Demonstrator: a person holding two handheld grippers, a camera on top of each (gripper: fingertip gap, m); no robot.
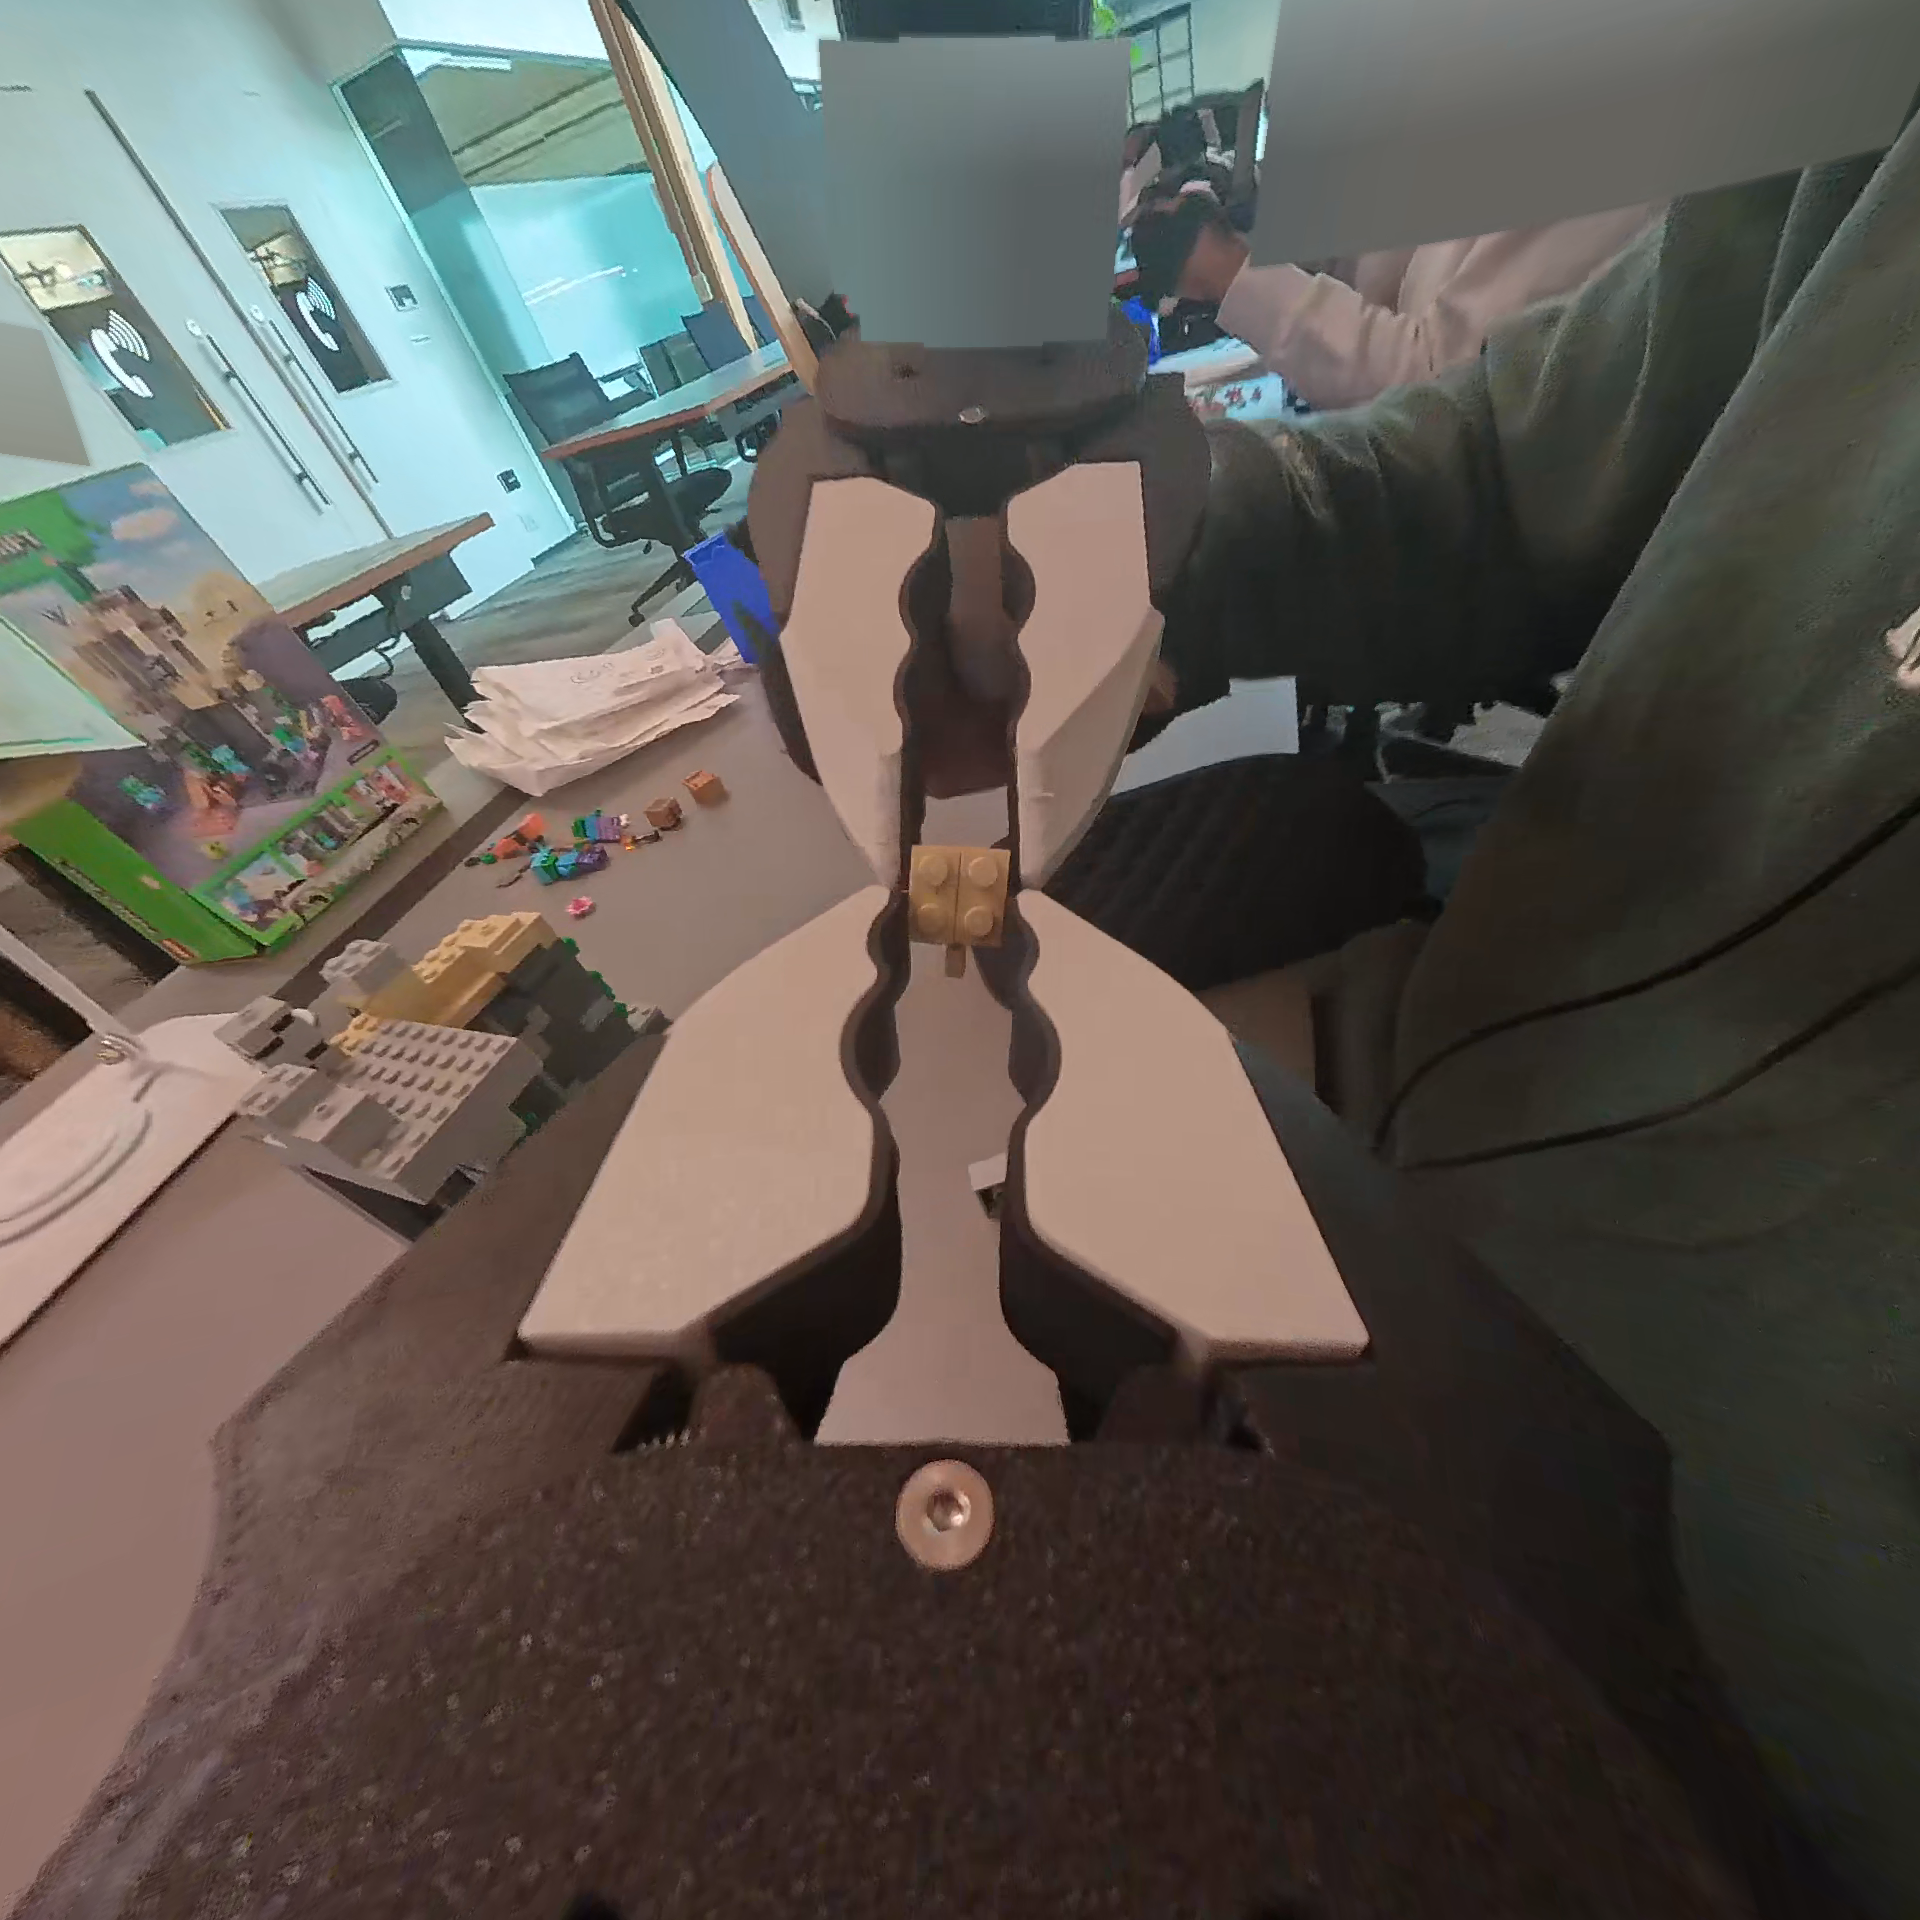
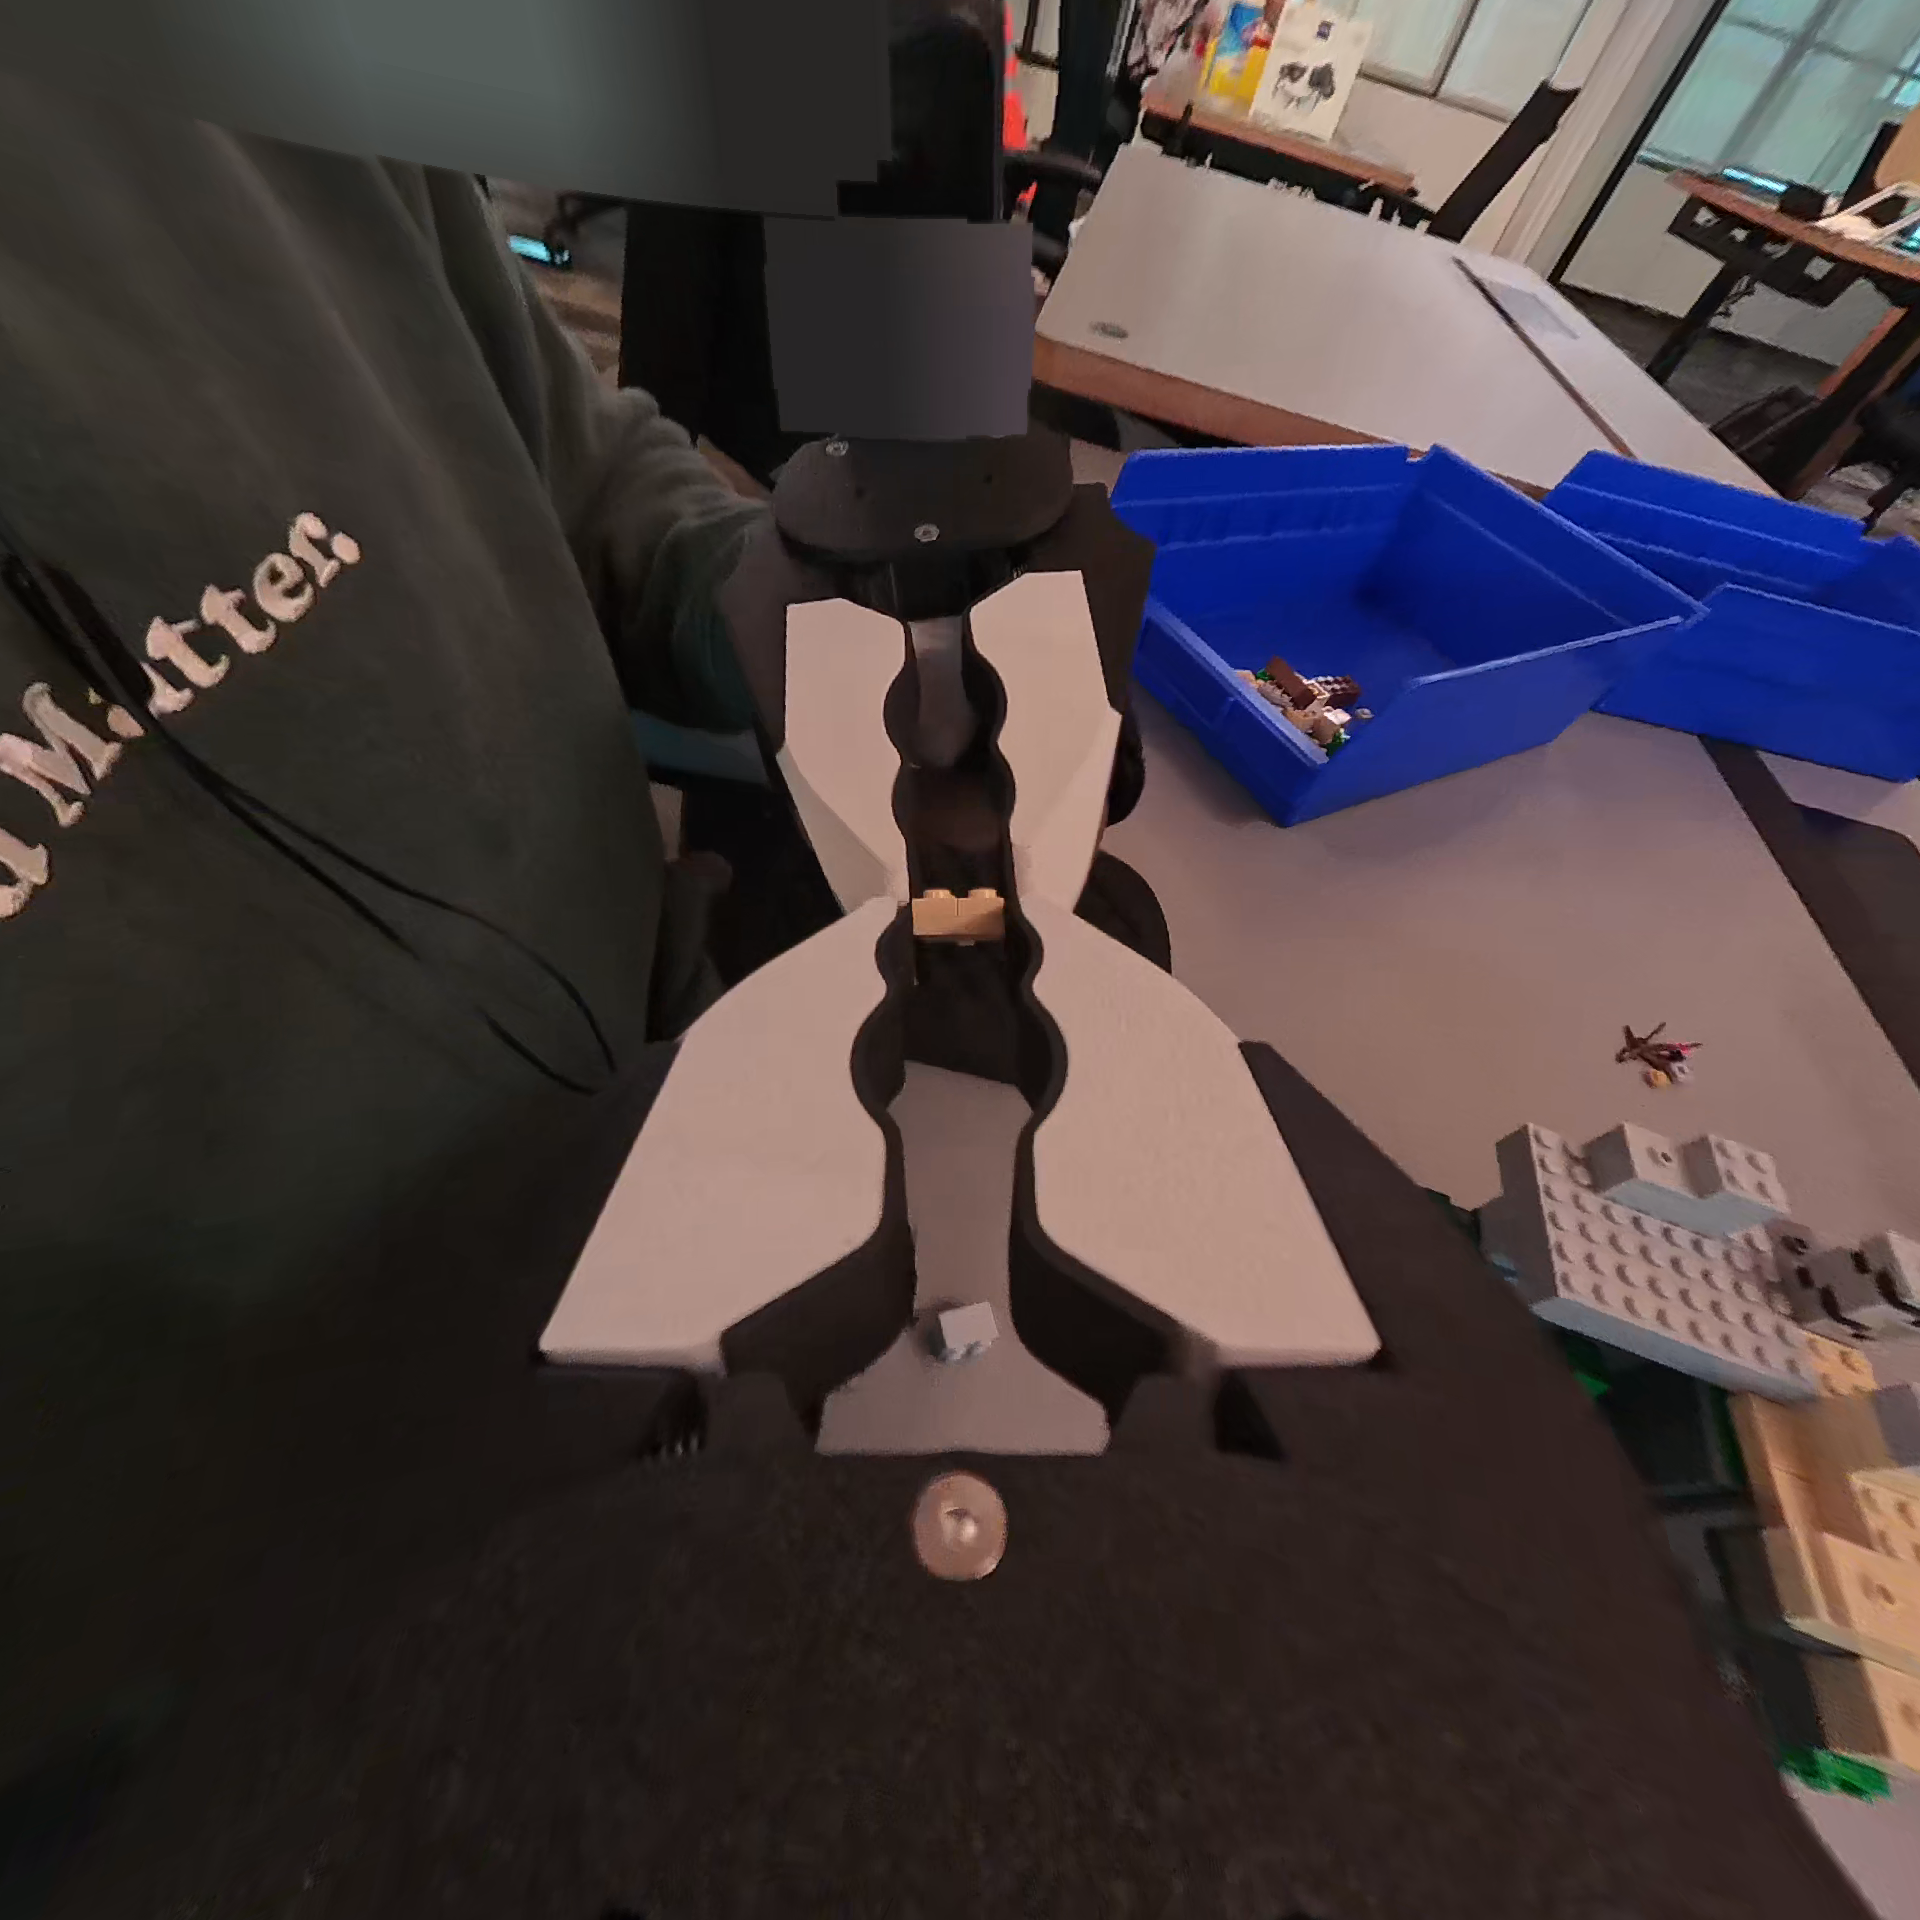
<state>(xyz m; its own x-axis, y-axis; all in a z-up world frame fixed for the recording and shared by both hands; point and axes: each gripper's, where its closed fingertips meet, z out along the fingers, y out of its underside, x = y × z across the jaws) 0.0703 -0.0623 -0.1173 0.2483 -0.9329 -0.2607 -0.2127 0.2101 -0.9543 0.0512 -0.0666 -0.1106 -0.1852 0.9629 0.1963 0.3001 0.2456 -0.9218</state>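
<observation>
- Small grey piece (image 2: 961, 1335) lies on the table (image 2: 1351, 935) below the fingers, untouched.
- Left gripper (image 1: 956, 935) and right gripper (image 2: 958, 935) meet tip to tip above the table, both sets of jaws closed onto the same tan brick (image 1: 958, 896).
- Judgement: keep both holds square and level, since a twist could pop it loose.
- Hard to tell which gripper carries it, or whether it is two pieces.
- Beyond: brick build (image 1: 416, 1081) and blue bin (image 2: 1403, 623), its contents indistinct.
</observation>
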